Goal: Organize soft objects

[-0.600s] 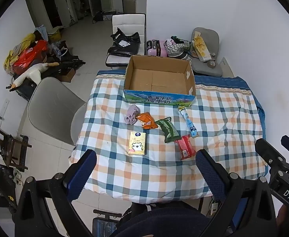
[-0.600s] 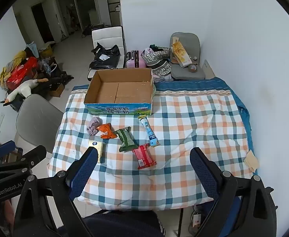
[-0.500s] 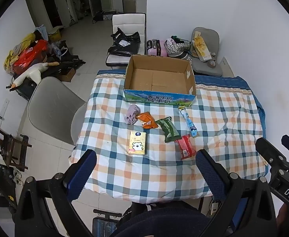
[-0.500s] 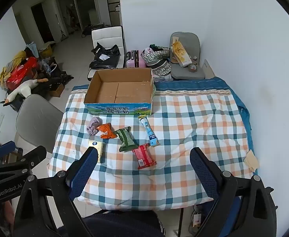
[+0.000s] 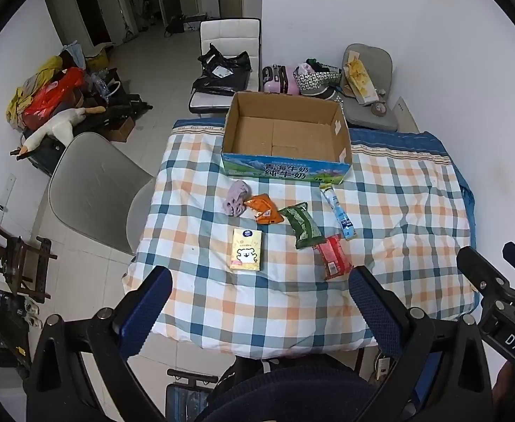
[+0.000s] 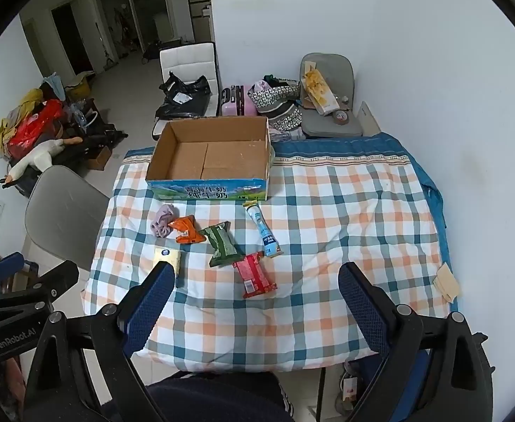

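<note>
An open cardboard box stands at the far side of a checked tablecloth. In front of it lie a purple cloth, an orange packet, a green packet, a red packet, a blue tube and a yellow pack. My left gripper and right gripper are open and empty, held high above the near table edge.
A grey chair stands left of the table. Bags and a toy goose lie on the floor at left. A white chair and a grey chair with bags stand behind the table. The wall is close on the right.
</note>
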{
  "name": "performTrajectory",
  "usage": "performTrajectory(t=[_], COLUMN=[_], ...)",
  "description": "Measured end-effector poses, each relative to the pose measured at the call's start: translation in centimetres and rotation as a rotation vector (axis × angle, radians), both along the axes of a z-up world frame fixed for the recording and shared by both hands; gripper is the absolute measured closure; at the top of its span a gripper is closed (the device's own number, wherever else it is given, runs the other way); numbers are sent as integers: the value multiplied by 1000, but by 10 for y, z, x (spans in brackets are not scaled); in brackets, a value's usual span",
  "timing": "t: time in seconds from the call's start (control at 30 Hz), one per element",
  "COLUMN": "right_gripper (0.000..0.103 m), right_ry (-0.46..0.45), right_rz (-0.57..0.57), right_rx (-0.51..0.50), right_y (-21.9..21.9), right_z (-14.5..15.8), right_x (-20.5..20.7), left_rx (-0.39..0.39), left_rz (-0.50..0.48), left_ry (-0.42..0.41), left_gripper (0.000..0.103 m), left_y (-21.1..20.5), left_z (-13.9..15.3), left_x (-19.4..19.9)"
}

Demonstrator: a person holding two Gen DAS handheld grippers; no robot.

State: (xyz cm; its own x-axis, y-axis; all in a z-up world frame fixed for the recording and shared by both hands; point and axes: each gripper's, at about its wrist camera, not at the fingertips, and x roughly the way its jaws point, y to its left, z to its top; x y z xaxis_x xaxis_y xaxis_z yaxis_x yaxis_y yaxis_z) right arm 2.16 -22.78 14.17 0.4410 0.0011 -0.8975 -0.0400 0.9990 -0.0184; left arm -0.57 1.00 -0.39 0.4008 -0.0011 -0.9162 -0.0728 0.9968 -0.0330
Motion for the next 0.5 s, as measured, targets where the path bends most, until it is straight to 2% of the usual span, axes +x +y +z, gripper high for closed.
performTrajectory(t=[0.5], right_gripper=[7], right_ry=[30], right_rz=[-57], right_rx=[-34], right_y=[-12], right_z=[-15], right_x=[-2], left_rx=[8], left_rz=[-5], left_ry=[17], left_gripper=[0], left_y=[-10], left_z=[-10], left_x=[-1])
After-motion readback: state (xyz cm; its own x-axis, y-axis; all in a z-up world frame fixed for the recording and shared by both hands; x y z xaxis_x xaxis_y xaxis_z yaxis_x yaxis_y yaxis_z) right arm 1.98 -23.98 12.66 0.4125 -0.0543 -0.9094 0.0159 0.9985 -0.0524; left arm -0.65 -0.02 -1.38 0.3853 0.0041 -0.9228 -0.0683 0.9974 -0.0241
